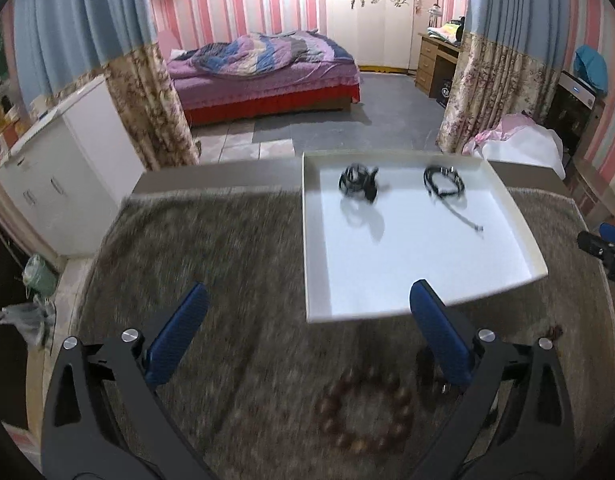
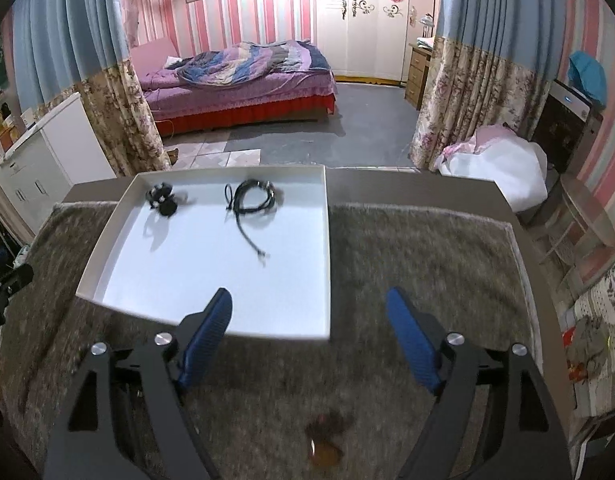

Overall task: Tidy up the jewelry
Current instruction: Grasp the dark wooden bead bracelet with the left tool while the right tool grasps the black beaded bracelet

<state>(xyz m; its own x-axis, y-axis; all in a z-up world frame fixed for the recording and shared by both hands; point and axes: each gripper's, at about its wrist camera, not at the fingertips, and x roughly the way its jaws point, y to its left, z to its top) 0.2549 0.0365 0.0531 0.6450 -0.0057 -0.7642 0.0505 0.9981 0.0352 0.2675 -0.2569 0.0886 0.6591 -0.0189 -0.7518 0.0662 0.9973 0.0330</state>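
A white tray [image 1: 507, 216] lies on a shaggy grey mat. In it are a tangled black piece [image 1: 359, 182] at the far left and a coiled black cord necklace [image 1: 445, 184] beside it. A brown wooden bead bracelet [image 1: 365, 416] lies on the mat just below my left gripper [image 1: 307, 312], which is open and empty. In the right wrist view the tray [image 2: 307, 312] holds the same black piece [image 2: 162, 199] and cord [image 2: 251, 200]. My right gripper [image 2: 309, 310] is open and empty above a small amber pendant [image 2: 325, 450] on the mat.
The grey mat [image 1: 227, 248] covers a table. My right gripper shows at the left wrist view's right edge [image 1: 603, 248]. A white cabinet [image 1: 59, 176] stands at the left, with a bed [image 1: 267, 76] and curtains beyond. A pink and white bundle [image 2: 503, 160] lies at the right.
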